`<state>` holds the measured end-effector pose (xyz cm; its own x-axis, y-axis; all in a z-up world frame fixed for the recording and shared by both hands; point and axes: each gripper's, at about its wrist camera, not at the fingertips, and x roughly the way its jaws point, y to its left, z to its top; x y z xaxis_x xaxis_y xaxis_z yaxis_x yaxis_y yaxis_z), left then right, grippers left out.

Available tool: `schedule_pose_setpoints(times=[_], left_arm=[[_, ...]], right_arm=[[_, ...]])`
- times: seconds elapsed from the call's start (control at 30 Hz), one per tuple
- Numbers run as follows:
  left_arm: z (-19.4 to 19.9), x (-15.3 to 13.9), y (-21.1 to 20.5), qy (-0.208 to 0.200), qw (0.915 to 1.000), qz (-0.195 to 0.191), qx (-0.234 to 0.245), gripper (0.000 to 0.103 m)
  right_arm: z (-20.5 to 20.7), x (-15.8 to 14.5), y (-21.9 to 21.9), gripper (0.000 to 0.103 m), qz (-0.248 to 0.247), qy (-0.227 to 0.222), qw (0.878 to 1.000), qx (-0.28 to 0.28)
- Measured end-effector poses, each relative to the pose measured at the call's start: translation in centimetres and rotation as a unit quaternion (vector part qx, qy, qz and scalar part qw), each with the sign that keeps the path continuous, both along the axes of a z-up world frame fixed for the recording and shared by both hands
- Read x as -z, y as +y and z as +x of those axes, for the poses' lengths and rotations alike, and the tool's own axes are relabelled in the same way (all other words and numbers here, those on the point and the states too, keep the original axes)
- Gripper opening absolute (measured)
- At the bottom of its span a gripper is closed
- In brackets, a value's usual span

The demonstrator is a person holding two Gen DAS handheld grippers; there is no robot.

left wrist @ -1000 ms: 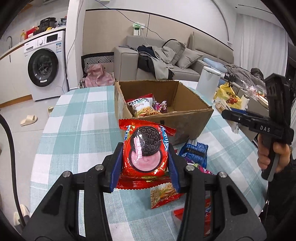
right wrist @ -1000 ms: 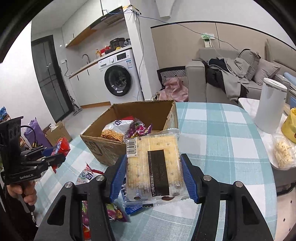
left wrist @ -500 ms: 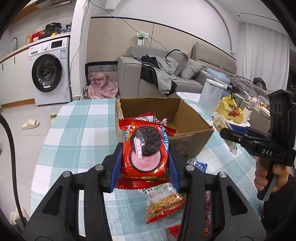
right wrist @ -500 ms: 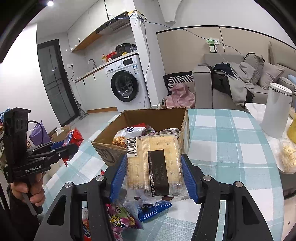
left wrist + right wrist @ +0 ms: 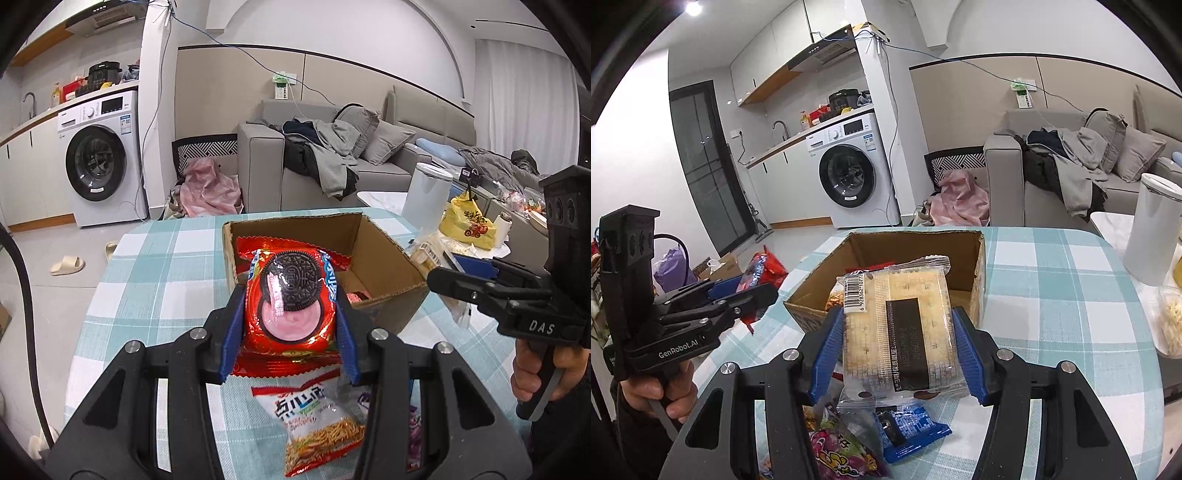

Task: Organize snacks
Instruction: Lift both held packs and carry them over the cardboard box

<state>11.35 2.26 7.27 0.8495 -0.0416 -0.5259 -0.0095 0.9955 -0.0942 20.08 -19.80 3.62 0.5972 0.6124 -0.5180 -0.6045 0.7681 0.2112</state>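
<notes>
The left gripper (image 5: 288, 321) has its blue fingers (image 5: 232, 339) closed partway on a red cookie packet (image 5: 290, 306), pressing it from both sides and holding it upright above the checked worktop (image 5: 147, 280). Under those fingers, on the cloth, lies a white noodle-snack bag (image 5: 317, 424), with a purple wrapper (image 5: 415, 435) just beside it, partly hidden by the right-hand finger. Past the fingertips stands an open cardboard box (image 5: 391, 258) with some packets inside, only partly visible behind the held packet. The right gripper (image 5: 899, 350) likewise has its blue fingers (image 5: 967, 354) clamped partway on a clear cracker pack (image 5: 897, 332), barcode uppermost, lifted off the worktop. Below these fingers lie a blue wrapper (image 5: 908, 432) and a colourful candy bag (image 5: 838, 454). Beyond the fingertips the same box sits open, a noodle bag peeking out behind the crackers. To the left of the right fingers, the left gripper appears with its red packet, gripped by a hand (image 5: 661, 395). Farther off stand a washing machine (image 5: 855, 173) and a grey sofa (image 5: 1071, 177).
</notes>
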Motion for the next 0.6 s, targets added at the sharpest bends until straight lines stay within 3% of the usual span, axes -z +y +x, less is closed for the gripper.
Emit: schedule_pose_setpoints(times=[0.6], left_arm=[[4.8, 1.3, 0.0, 0.015, 0.9998, 0.001, -0.009, 0.041]], right_arm=[[3.1, -0.1, 2.3, 0.059, 0.013, 0.030, 0.999, 0.009]])
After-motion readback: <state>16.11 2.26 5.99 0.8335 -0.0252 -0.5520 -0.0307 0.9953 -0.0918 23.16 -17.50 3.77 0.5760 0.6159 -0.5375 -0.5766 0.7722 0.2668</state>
